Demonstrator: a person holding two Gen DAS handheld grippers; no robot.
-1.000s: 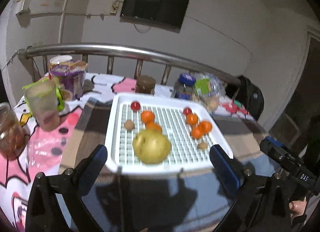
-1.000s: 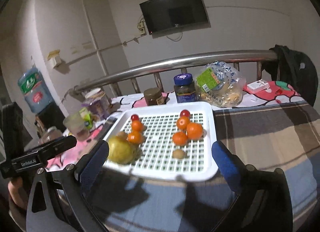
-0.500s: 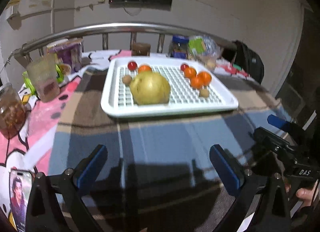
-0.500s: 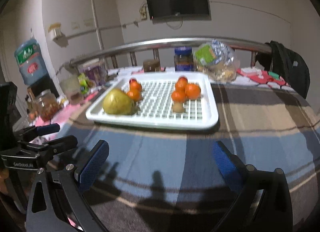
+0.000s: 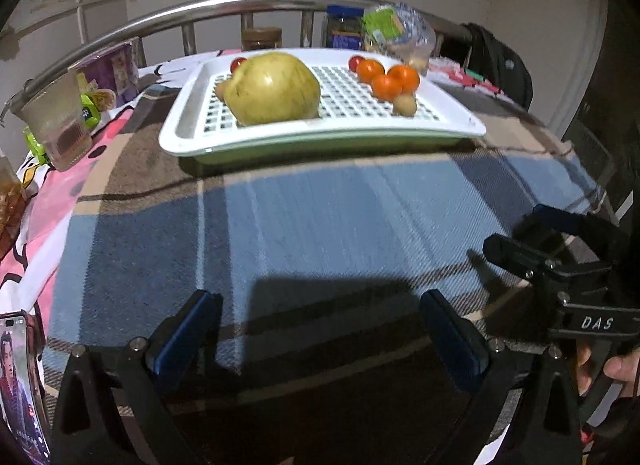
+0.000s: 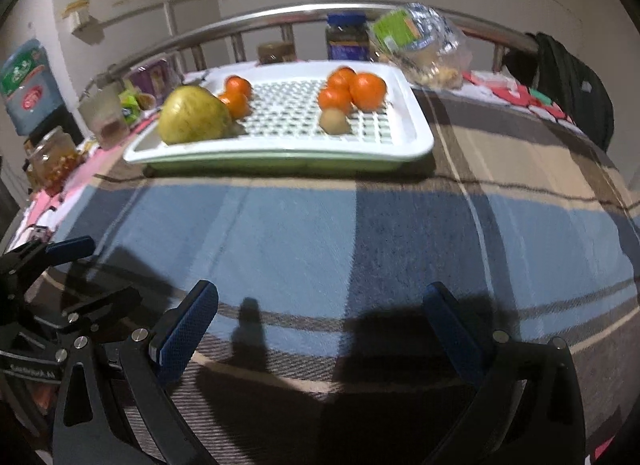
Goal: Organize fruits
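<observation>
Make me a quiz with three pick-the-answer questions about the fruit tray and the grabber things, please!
1. Where does the big yellow-green fruit lie?
A. on the white tray
B. on the blanket
C. in the plastic cup

2. How many orange fruits sit in the bunch next to the small brown fruit?
A. one
B. three
C. six

3. What are the two grippers doing?
A. both open, holding nothing
B. both shut on fruit
C. one holds the tray

Answers:
1. A: the fruit rests on the grid of the white tray, near its front left corner.
2. B: three orange fruits cluster just behind the brown one.
3. A: the left gripper and the right gripper have their blue fingers spread wide over the checked blanket, short of the tray, nothing between them.
</observation>
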